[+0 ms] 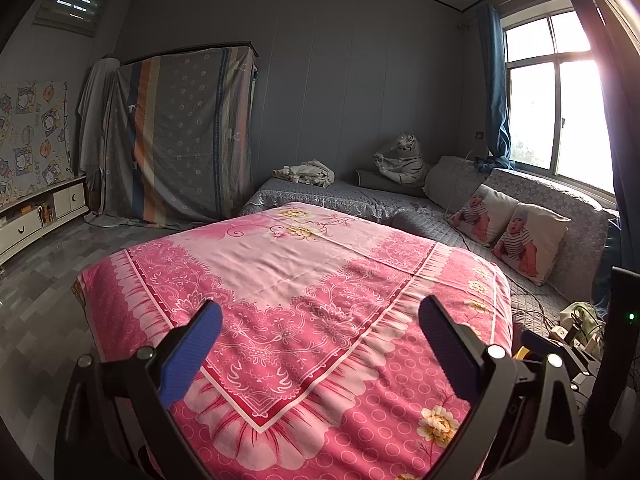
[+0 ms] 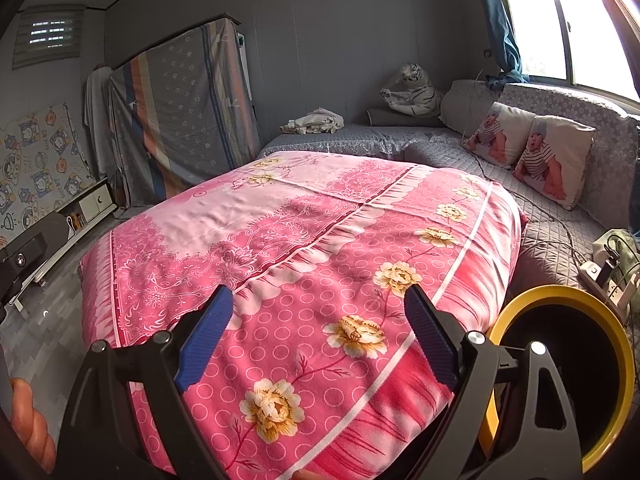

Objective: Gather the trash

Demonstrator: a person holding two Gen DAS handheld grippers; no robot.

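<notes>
My left gripper (image 1: 320, 316) is open and empty above the near end of a pink floral quilt (image 1: 280, 264) on the bed. My right gripper (image 2: 318, 306) is open and empty above the same quilt (image 2: 304, 220). A round bin with a yellow rim (image 2: 520, 312) and a dark inside stands just right of the right gripper, beside the bed; a sliver of it shows in the left wrist view (image 1: 522, 354). I see no loose trash on the quilt. A crumpled pale cloth or paper heap (image 1: 308, 172) lies on the far grey mattress (image 2: 316, 120).
Grey quilted bedding with two baby-print pillows (image 1: 508, 232) runs along the window side. A power strip with cables (image 2: 604, 276) lies at the right. A plush tiger (image 1: 404, 156) sits in the far corner. A low white cabinet (image 1: 36, 216) and a cloth-draped wardrobe (image 1: 180, 132) stand at the left.
</notes>
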